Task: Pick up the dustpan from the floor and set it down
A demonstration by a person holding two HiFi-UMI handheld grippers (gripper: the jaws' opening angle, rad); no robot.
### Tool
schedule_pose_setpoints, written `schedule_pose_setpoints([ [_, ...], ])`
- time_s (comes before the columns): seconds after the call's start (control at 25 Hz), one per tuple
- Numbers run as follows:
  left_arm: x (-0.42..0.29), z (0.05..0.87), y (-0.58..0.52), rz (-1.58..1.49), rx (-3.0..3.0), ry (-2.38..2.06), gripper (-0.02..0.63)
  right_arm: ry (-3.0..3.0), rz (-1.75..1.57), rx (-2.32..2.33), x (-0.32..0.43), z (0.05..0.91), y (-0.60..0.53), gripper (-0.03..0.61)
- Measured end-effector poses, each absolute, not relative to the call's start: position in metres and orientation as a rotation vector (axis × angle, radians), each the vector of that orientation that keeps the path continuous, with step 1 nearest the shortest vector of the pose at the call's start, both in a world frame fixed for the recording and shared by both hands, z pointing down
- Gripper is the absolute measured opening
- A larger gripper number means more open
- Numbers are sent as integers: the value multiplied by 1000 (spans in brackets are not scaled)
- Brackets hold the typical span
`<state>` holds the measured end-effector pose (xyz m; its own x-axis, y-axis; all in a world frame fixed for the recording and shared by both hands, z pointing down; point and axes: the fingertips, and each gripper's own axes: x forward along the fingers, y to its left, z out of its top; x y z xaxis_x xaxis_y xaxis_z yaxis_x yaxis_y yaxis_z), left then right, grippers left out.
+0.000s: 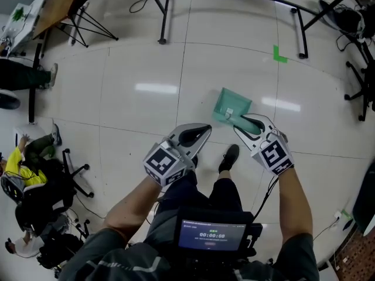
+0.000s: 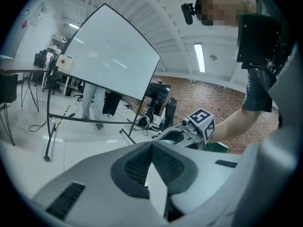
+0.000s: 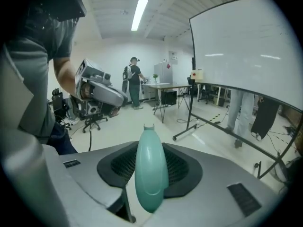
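- The left hand-held gripper (image 1: 202, 131) has its jaws together on nothing, just beside its partner.
- The right hand-held gripper (image 1: 241, 124) is clamped on the dustpan (image 1: 231, 105) by its handle (image 3: 150, 174). The pan juts ahead along the jaws and looks clear of the floor (image 1: 135, 116).

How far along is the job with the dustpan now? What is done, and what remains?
Done: the teal plastic dustpan is gripped by its handle in the right gripper and seems clear of the white tiled floor. In hand: it hangs from that gripper; the left gripper is shut and empty. Left: setting the dustpan down and letting go.
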<state>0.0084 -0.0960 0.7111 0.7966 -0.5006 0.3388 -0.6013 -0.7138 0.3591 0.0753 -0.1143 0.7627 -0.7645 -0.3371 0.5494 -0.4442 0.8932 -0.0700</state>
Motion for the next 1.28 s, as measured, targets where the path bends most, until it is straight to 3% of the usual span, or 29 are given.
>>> schedule_pose_setpoints([
  [0.32,0,500,-62,104,2643,-785,26,-2651,247,622,83,518,-62,158],
  [0.6,4,370,-11,23,2826,-810,26,-2722,173,640,90,374,-3,158],
  [0.84,-5,319,8,-53,2836,-836,25,-2762,84,638,77,315,27,156],
  [1.28,-20,298,19,-62,2813,-873,23,-2786,56,629,60,292,40,156],
])
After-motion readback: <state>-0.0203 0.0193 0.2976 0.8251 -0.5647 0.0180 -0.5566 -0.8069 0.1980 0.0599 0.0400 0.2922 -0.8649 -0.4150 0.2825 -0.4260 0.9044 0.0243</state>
